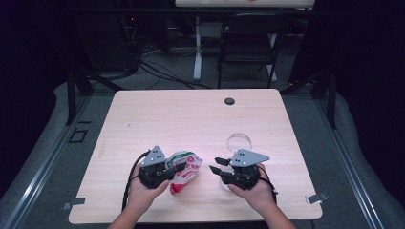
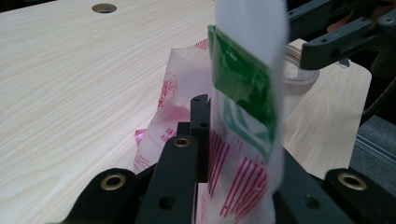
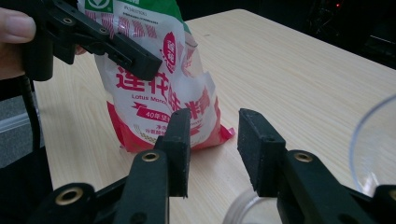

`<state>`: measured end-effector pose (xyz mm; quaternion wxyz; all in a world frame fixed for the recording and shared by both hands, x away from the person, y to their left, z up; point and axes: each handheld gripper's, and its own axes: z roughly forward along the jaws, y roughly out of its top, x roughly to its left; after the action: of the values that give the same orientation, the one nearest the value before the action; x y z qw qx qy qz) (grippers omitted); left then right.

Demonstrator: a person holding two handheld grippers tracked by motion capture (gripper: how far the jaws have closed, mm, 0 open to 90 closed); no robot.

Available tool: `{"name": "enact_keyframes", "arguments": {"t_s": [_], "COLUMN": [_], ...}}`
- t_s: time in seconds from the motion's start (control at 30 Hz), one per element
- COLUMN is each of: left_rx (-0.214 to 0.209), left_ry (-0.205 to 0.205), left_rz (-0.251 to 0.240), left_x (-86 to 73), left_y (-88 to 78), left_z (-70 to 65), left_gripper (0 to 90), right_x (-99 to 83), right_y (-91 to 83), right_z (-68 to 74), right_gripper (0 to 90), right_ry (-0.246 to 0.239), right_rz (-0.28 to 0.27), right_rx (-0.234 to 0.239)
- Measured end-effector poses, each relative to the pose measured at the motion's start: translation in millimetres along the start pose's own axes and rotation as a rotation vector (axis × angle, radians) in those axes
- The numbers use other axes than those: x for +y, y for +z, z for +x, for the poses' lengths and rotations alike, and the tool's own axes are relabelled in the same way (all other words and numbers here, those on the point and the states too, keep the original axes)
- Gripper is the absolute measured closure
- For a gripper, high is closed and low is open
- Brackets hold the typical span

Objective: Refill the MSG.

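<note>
Near the bench (image 1: 143,119) front, the left gripper (image 1: 179,168) clamps the soft, light bag (image 1: 186,172) by its crinkly top edge; the right gripper (image 1: 216,164) stands apart, empty.

table (image 1: 157,114) evenly lit | surroundings dark | close bag (image 2: 247,93) blurred, perhaps overexposed

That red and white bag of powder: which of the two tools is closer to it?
Left. The left tool is clamped on the bag near its top edge. The right tool sits beside the bag with a gap between, its jaws apart and holding nothing.
</note>
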<state>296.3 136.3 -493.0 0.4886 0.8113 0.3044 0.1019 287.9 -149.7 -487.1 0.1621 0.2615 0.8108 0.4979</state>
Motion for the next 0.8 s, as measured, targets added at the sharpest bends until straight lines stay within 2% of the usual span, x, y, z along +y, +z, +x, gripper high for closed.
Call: {"name": "enact_keyframes", "arguments": {"t_s": [0.2, 0.3, 0.5, 0.6, 0.8], "left_rx": [-0.001, -0.002, 0.000, 0.000, 0.001], "left_ry": [0.012, -0.001, 0.001, -0.005, -0.001], "left_rz": [0.007, 0.001, -0.002, -0.003, -0.001], "left_x": [-0.2, -1.2, -2.3, -2.8, -3.0], "left_y": [-2.3, -2.9, -4.2, -4.8, -5.7], "left_z": [-1.0, -1.5, -1.1, -1.2, -1.6], "left_gripper": [85.0, 85.0, 84.6, 84.6, 84.5], "right_x": [5.1, 9.2, 14.5, 17.1, 27.2], "right_y": [14.7, 20.2, 30.9, 32.9, 29.0], "right_z": [4.7, 6.0, 5.6, 7.2, 13.1], "right_gripper": [67.5, 67.5, 67.9, 68.5, 68.3], "right_ry": [-0.008, -0.016, -0.015, -0.021, -0.056], "right_rz": [0.016, 0.021, 0.024, 0.025, -0.005], "right_rx": [0.022, 0.028, 0.041, 0.053, 0.056]}}
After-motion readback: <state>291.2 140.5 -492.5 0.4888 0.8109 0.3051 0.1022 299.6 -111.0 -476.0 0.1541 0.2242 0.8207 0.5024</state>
